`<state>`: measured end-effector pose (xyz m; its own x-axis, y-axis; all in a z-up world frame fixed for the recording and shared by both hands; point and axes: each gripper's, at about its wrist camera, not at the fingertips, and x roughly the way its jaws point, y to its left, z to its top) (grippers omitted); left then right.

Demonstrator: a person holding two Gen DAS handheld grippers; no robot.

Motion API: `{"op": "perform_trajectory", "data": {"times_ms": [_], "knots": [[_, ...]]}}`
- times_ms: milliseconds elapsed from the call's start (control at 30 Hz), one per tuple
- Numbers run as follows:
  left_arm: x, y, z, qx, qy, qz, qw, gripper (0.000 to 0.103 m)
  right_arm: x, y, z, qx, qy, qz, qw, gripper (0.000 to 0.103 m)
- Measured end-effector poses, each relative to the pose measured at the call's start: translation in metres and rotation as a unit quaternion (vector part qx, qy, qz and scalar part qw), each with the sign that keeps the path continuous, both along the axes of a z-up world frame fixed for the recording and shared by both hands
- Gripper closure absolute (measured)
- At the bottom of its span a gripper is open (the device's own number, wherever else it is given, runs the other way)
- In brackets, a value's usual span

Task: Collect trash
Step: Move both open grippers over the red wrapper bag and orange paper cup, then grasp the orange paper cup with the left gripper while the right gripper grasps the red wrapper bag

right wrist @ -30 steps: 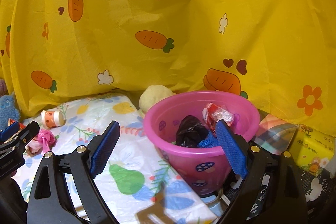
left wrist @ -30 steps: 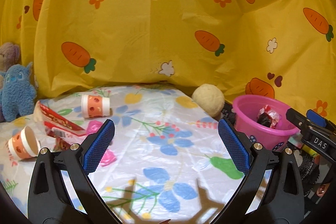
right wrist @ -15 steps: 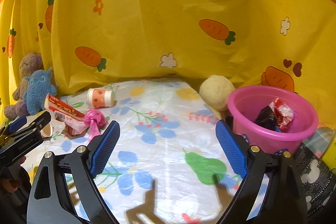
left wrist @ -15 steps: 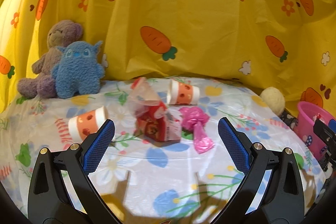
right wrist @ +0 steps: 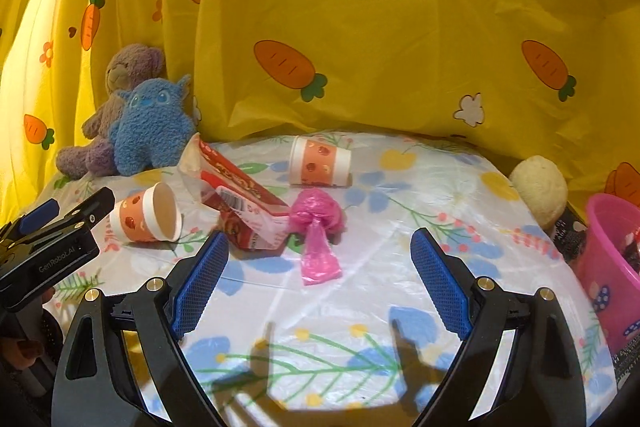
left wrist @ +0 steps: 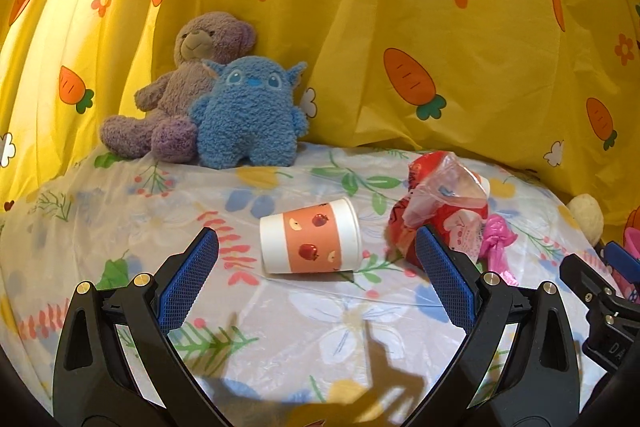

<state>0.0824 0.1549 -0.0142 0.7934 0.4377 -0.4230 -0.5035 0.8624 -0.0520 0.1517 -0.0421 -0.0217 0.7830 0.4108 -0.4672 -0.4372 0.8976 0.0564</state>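
Both views have swung further left since half a second ago: the near paper cup (left wrist: 310, 237), earlier at the left edge of the left wrist view, now lies centred between that gripper's fingers, and the pink bucket (right wrist: 612, 259) has slid to the right edge of the right wrist view.

- Left gripper (left wrist: 316, 275): jaws spread wide, holding nothing, above the flowered surface (left wrist: 120, 211). Its body, seen in the right wrist view, carries the words "GenRobot.AI".
- Right gripper (right wrist: 318, 281): jaws spread wide, holding nothing. Its body at the right edge of the left wrist view shows the letters "DA"; the rest is cut off.
- Near paper cup: on its side, orange band with apple prints, mouth to the right.
- Far paper cup (right wrist: 320, 163): same print, on its side near the yellow carrot curtain (right wrist: 380, 27).
- Red snack wrapper (right wrist: 240, 203): crumpled, barcode visible, lettering too small to read; between the two cups.
- Pink plastic bag (right wrist: 318, 227): knotted, touching the wrapper's right side.
- Pink bucket: far right, mushroom prints, trash inside.
- Blue plush toy (left wrist: 250, 115) and purple teddy bear (left wrist: 180, 87): far left, touching, against the curtain.
- Cream ball (right wrist: 540, 191): just beside the bucket.
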Motion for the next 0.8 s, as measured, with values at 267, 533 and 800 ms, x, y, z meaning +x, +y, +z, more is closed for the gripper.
{"op": "perform_trajectory", "data": {"times_ms": [267, 533, 800], "knots": [[0.01, 0.014, -0.007, -0.012, 0.015, -0.007, 0.9998, 0.006, 0.036, 0.059, -0.006, -0.01, 0.023, 0.051, 0.998, 0.028], [0.024, 0.02, -0.01, -0.033, 0.032, -0.019, 0.9988, 0.006, 0.061, 0.089, -0.021, -0.036, 0.043, 0.07, 0.996, 0.078], [0.045, 0.036, -0.023, -0.076, 0.059, -0.016, 0.9952, 0.006, 0.055, 0.065, -0.016, -0.004, 0.018, 0.061, 0.998, 0.099]]}}
